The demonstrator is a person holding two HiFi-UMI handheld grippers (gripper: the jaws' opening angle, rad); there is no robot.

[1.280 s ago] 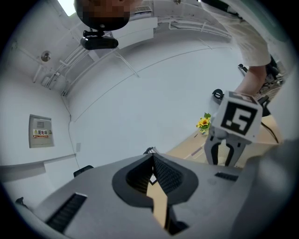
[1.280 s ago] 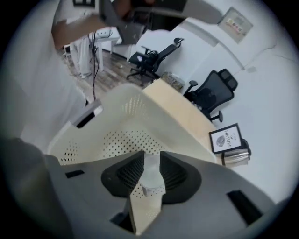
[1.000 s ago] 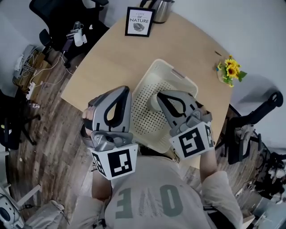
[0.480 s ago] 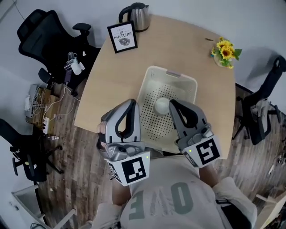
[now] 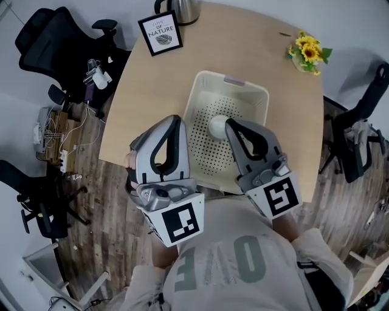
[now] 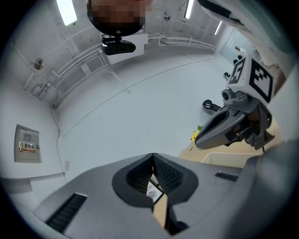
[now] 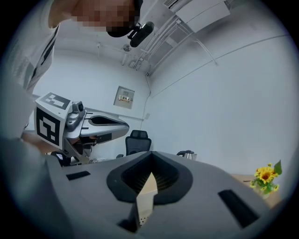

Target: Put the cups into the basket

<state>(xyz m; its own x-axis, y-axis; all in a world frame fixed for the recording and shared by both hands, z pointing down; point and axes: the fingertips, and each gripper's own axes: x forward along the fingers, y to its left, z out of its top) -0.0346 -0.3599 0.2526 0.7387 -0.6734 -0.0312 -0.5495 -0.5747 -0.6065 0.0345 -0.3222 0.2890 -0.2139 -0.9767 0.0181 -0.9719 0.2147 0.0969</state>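
A cream perforated basket stands on the tan table. One white cup lies inside it, partly hidden behind my right gripper. That gripper hangs over the basket's near right part, shut, with nothing between its jaws. My left gripper is held beside the basket's left wall, also shut and empty. In the left gripper view the left gripper points up at a white wall. The right gripper in its own view looks the same, with its tips touching.
A framed print and a steel kettle stand at the table's far edge, sunflowers at its far right. Black office chairs stand left and another chair right of the table. Cables lie on the wooden floor.
The head view has shifted, so more of the table and basket shows. Both grippers stay side by side over the basket's near end; the cup stays in the basket.
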